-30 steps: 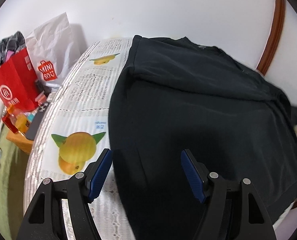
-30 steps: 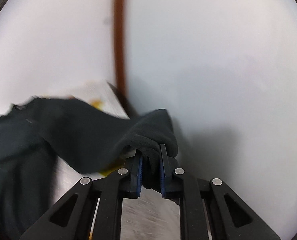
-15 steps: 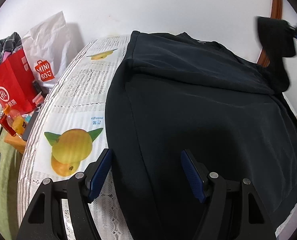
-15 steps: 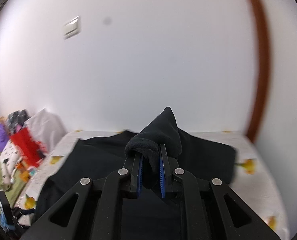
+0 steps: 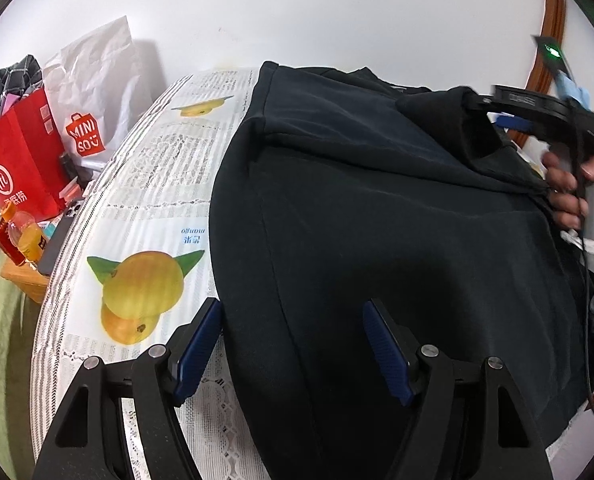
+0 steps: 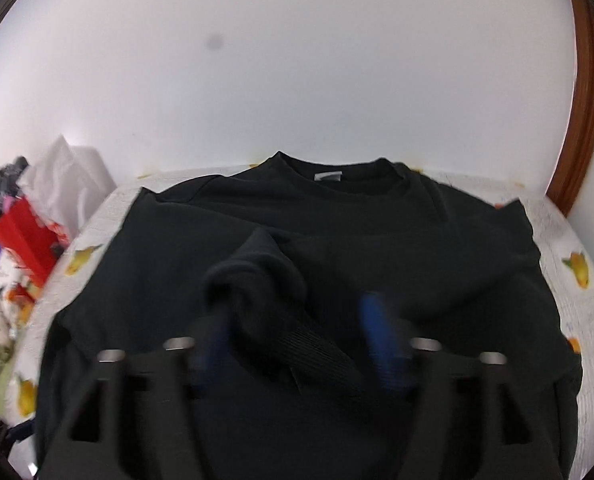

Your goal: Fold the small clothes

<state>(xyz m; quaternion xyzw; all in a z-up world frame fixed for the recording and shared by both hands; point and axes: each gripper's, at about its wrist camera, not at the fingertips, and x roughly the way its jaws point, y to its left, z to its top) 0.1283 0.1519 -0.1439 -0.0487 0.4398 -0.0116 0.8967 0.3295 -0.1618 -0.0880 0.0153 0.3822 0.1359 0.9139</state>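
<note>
A black sweatshirt (image 5: pixel 377 208) lies spread on a table covered with a mango-print cloth (image 5: pixel 153 216). My left gripper (image 5: pixel 291 344) is open and hovers over the sweatshirt's near left hem, touching nothing. My right gripper (image 6: pixel 297 336) is open, its fingers blurred, over the middle of the sweatshirt (image 6: pixel 377 240). The ribbed sleeve cuff (image 6: pixel 297 344) lies folded over the body, between the open fingers. In the left wrist view the right gripper (image 5: pixel 505 118) is at the far right, held by a hand.
A red paper bag (image 5: pixel 21 168) and a white Miniso bag (image 5: pixel 89 92) stand left of the table. Bottles and a phone (image 5: pixel 57 236) sit on a low stand there. A white wall and a brown wooden frame (image 6: pixel 585 100) are behind.
My right gripper carried the sleeve over the sweatshirt's body, then opened and let it go. My left gripper stayed open and shifted slightly.
</note>
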